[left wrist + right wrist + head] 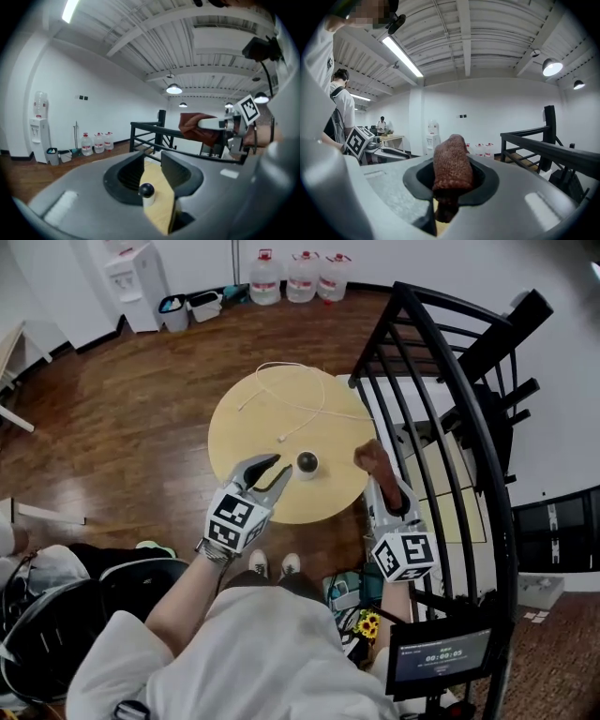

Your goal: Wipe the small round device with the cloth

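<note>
The cloth [451, 164] I grip is a coarse, rough knit, matt. The small round device [307, 463] has a glossy dark cap on a pale matt body. The tabletop [244, 427] is smooth pale wood, the floor [122, 399] darker polished boards, the railing [479, 395] black metal.

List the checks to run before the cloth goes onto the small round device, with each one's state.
1. Cloth clamped in right gripper: ok.
2. Small round device upright on table: ok.
3. Left gripper jaws apart, facing the device: ok.
4. Device steadied by left gripper: not ok, pads not on it.
5. Cloth touching device: not ok, apart from it.
6. White cable lying apart from device: ok.
</note>
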{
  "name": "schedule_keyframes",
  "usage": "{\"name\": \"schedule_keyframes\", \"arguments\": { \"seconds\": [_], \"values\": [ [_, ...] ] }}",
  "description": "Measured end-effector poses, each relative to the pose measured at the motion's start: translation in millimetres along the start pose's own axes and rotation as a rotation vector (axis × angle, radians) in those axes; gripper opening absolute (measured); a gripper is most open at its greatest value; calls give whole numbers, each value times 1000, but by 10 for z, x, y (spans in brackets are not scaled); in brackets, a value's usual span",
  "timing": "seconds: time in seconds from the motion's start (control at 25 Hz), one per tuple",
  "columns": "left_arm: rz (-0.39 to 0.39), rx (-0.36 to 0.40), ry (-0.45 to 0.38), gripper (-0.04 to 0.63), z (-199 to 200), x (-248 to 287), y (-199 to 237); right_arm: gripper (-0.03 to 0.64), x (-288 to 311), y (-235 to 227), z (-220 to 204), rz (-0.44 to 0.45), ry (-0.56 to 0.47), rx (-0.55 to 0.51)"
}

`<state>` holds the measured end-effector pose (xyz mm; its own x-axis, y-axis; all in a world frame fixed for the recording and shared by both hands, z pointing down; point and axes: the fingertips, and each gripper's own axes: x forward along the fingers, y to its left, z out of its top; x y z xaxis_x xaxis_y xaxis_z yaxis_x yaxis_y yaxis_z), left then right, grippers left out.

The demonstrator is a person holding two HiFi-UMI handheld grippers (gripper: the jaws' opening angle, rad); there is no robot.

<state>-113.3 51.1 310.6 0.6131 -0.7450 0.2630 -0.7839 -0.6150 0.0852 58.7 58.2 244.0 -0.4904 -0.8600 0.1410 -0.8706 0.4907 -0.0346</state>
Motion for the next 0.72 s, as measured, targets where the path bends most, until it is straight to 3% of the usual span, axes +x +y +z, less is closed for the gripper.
{"name": "schedule_keyframes", "arguments": {
  "seconds": [0.12,0.28,0.72],
  "values": [
    [-61,-61,39,154,-149,160,-40,75,17,-79,-122,-60,56,-18],
    [-104,-85,120,215,-448,406,-107,75,128,-162,-339,-95,117,-57],
    [-72,-61,326,352,-1260,1123,-186,75,783,-202,-1043,32,244,-190]
  ]
}}
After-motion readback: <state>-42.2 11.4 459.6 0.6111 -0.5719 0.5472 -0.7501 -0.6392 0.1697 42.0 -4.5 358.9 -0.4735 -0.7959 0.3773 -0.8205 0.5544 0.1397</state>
